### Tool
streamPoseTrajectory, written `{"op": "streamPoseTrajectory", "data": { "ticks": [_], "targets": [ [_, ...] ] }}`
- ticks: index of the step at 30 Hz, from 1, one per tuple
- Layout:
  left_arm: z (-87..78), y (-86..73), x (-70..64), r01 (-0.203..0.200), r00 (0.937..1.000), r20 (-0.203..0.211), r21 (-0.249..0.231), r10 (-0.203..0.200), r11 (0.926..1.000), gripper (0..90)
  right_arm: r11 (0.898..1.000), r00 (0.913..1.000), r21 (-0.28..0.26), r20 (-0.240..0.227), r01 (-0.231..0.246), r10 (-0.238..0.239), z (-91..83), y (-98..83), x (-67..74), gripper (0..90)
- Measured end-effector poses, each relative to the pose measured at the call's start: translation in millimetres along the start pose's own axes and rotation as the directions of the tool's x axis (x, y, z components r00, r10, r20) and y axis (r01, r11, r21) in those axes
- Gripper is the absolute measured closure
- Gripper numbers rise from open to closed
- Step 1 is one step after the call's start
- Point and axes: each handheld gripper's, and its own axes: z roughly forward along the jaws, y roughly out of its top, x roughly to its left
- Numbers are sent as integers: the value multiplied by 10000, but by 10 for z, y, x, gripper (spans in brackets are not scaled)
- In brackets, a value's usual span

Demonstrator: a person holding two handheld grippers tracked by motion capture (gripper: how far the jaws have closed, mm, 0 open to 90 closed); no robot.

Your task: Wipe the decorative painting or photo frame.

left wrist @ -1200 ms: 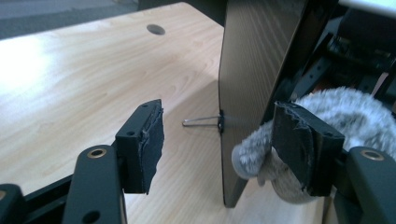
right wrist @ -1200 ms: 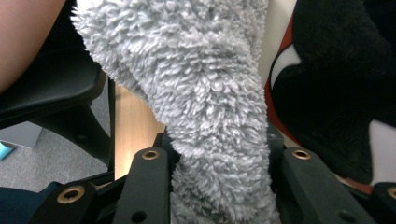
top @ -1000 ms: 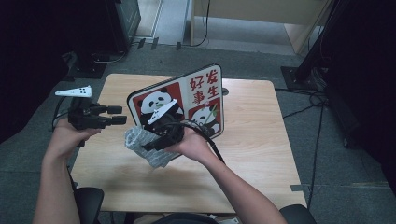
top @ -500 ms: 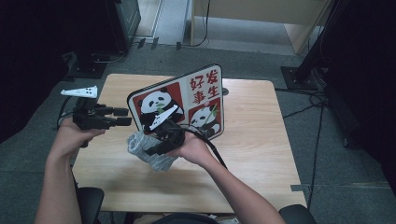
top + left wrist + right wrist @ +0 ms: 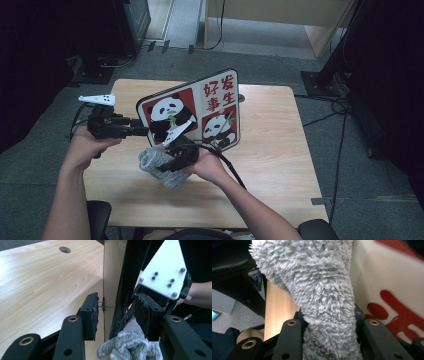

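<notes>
A panda sign board [image 5: 200,115] with red characters stands upright on the wooden table [image 5: 280,150]. My left gripper [image 5: 142,131] is at the board's left edge. In the left gripper view its jaws straddle the board's edge [image 5: 111,277]. They have just been closing, and a thin gap still shows at the left pad [image 5: 91,312]. My right gripper [image 5: 167,162] is shut on a grey fluffy cloth [image 5: 160,172], low in front of the board. The cloth [image 5: 319,277] bulges up between the right jaws, with the board [image 5: 387,290] just behind it.
A cable hole [image 5: 65,249] lies in the table top behind the board. The right gripper's white plate [image 5: 163,267] and the hand that holds it are close beyond the left jaws. Dark stands and cables sit on the floor around the table [image 5: 320,80].
The left gripper has slid right onto the board's left edge and its jaws have narrowed. The right gripper has sunk lower with the cloth.
</notes>
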Motion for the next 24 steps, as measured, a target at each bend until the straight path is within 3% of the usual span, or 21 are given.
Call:
{"op": "streamPoseTrajectory", "data": {
  "ticks": [3,5,18,24],
  "targets": [
    [28,8,-6,17,10000,71,94,-17,10000,587,10000,10000,39,-48,-23,23,33,-43,-9,657],
    [33,14,-28,-201,9998,-30,-66,201,9998,618,10000,10000,41,-82,-54,54,53,-72,-15,657],
    [136,11,7,226,9994,274,-20,-225,9997,663,9998,9995,113,-271,-141,144,177,-241,-65,663],
    [163,0,24,326,9985,447,44,-328,9995,738,9996,9992,85,-282,-272,275,220,-319,-82,667]
  ]
}}
